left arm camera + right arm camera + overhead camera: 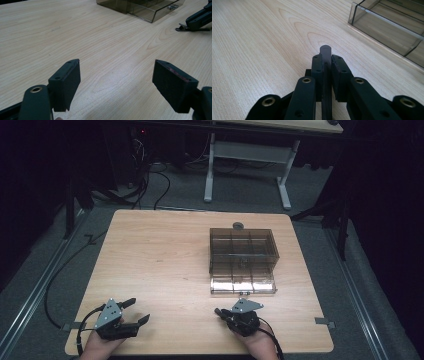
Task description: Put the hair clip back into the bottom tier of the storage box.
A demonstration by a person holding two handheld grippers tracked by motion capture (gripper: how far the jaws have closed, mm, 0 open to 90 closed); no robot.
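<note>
The right tool [326, 65] is closed on a small dark peg [325, 51]. It sticks out past the tips. It looks hard, light and smooth, so squeeze its middle. The left tool [116, 85] is open and empty.

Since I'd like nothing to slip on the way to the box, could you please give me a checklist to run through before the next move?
1. Right gripper shut on the dark piece: ok.
2. Piece centred between the pads, rounded end sticking out ahead: ok.
3. Left gripper open, nothing between its jaws: ok.
4. Lid of the compartment box folded open toward the person: ok.
5. Compartments free to take the piece: cannot tell, the walls are smoky.
6. Table bare between right gripper and box: ok.
</note>
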